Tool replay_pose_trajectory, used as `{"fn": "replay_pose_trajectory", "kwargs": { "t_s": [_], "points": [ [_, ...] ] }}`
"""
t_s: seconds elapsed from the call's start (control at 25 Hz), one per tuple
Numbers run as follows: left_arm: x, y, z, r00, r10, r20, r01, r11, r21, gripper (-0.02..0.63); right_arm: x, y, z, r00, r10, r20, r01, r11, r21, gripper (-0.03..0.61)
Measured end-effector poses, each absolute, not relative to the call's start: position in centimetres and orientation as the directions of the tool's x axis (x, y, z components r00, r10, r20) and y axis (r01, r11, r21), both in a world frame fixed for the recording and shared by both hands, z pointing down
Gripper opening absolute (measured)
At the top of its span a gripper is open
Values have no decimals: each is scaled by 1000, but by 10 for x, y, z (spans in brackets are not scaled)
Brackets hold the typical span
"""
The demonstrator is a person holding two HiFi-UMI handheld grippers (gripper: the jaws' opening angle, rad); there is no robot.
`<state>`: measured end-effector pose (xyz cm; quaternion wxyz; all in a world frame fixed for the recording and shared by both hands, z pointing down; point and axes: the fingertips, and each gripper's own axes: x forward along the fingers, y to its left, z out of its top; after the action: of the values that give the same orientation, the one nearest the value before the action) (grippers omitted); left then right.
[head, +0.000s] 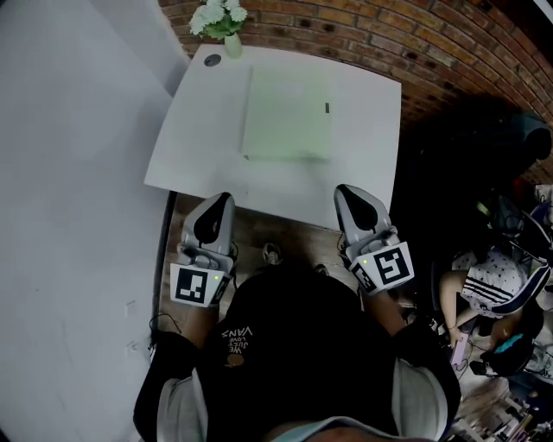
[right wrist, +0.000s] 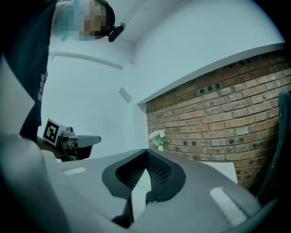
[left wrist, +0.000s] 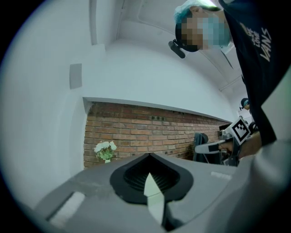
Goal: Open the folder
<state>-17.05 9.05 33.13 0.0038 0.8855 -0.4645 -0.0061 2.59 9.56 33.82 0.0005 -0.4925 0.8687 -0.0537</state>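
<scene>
Folder (head: 288,115) lies closed in the middle of the table (head: 363,186), well apart from both claws. The left claw (head: 225,198) and right claw (head: 344,190) are squeezed together, holding nothing. Opening has not started, I think. Next, a claw must reach the cover's edge.

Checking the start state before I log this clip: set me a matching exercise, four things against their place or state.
Things:
1. pale green flat rectangular folder
2. small vase of white flowers
3. dark round disc
4. left gripper

Places or states:
A. jaws together, nothing held, at the near edge of the white table
B. far left table corner, by the brick wall
C. lying closed and flat, mid-table
D. flush in the tabletop, beside the vase

Pairs: 1-C, 2-B, 3-D, 4-A
</scene>
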Motion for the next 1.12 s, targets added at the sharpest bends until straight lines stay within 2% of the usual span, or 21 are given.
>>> {"fn": "replay_pose_trajectory", "kwargs": {
  "t_s": [0.48,1.12],
  "points": [
    [-200,52,347,634,-772,44,-773,-635,1,0,-2,74,349,-430,-899,81,-900,421,-113,-2],
    [-164,3,354,627,-775,82,-777,-630,-6,0,37,20,351,-429,-897,103,-902,419,-108,-2]
  ]
}}
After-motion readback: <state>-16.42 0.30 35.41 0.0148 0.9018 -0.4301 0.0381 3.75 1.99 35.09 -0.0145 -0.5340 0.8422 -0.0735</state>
